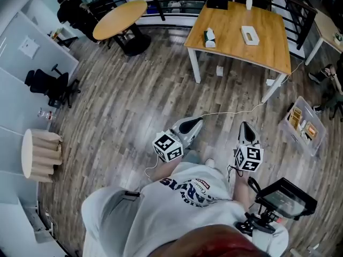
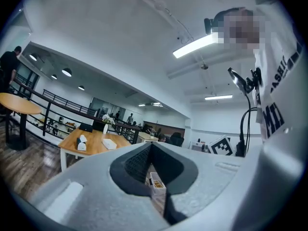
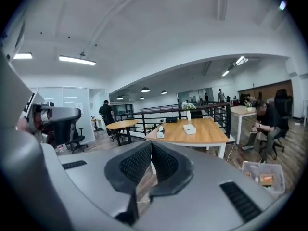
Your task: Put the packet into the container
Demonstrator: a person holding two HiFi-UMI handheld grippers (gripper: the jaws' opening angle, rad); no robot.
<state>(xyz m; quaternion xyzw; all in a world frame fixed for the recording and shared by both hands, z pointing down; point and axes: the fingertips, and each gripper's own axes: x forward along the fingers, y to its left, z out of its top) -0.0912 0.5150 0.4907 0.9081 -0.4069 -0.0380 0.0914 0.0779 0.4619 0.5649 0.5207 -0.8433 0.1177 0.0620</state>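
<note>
Holding both tongs out ahead of me over the grey plank floor (image 1: 123,106), I have nothing in either one. The left gripper (image 1: 197,122) is clenched, its jaws pressed tip to tip with no object between them, and it points level. The right gripper (image 1: 245,125) is closed and empty as well, and it tips slightly downward. The container (image 1: 316,123), a clear plastic bin, sits on the floor off to the right of the right gripper, well apart from both tools and near a leg of the wooden table (image 1: 236,52). Small orange and tan packets (image 1: 301,126) lie inside it, though I cannot make out how many. Two white boxes (image 1: 250,35) rest on the tabletop. A thin white cable (image 1: 230,112) runs across the floor just beyond the gripper tips.
</note>
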